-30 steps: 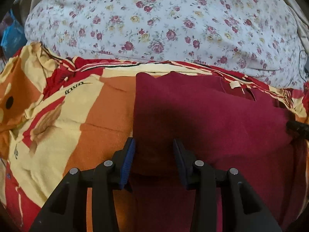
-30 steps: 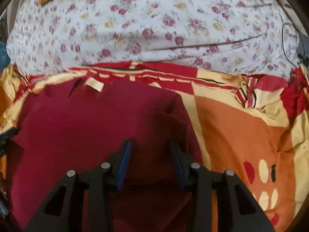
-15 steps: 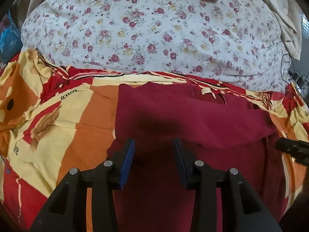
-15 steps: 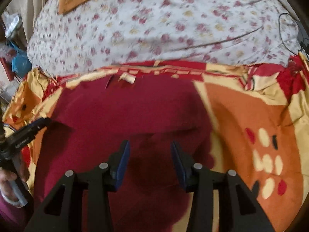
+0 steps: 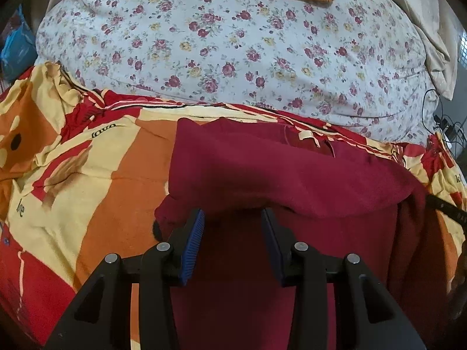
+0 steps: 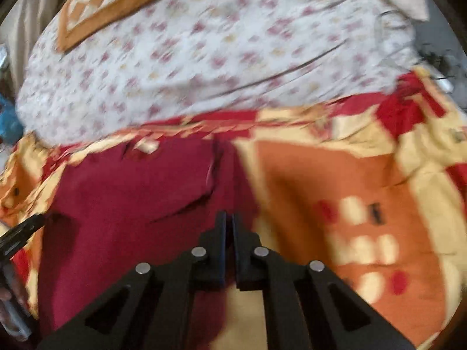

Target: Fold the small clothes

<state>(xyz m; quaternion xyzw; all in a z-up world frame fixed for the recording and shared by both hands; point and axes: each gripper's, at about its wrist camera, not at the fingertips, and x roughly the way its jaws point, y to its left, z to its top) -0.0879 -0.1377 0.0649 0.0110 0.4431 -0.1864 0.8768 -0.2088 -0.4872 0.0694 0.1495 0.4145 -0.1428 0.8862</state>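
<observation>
A dark red garment (image 5: 277, 180) lies on the patterned bedsheet (image 5: 96, 180), its upper part folded down over the lower part, with a small label at the collar (image 5: 305, 135). My left gripper (image 5: 232, 218) is open and empty, hovering over the fold's lower edge. In the blurred right wrist view the garment (image 6: 140, 192) lies to the left. My right gripper (image 6: 229, 218) is shut at the garment's right edge; whether cloth is pinched between the fingers is unclear. The other gripper's tip (image 6: 20, 230) shows at the left edge.
A large floral white pillow (image 5: 233, 43) lies behind the garment, with an orange checkered cloth (image 6: 108, 3) on top. Cables (image 5: 446, 125) lie at the far right. A blue bag (image 5: 14, 49) sits at the far left.
My right gripper has closed and moved to the garment's right edge, with motion blur. Both views have pulled back from the garment. My left gripper stays open.
</observation>
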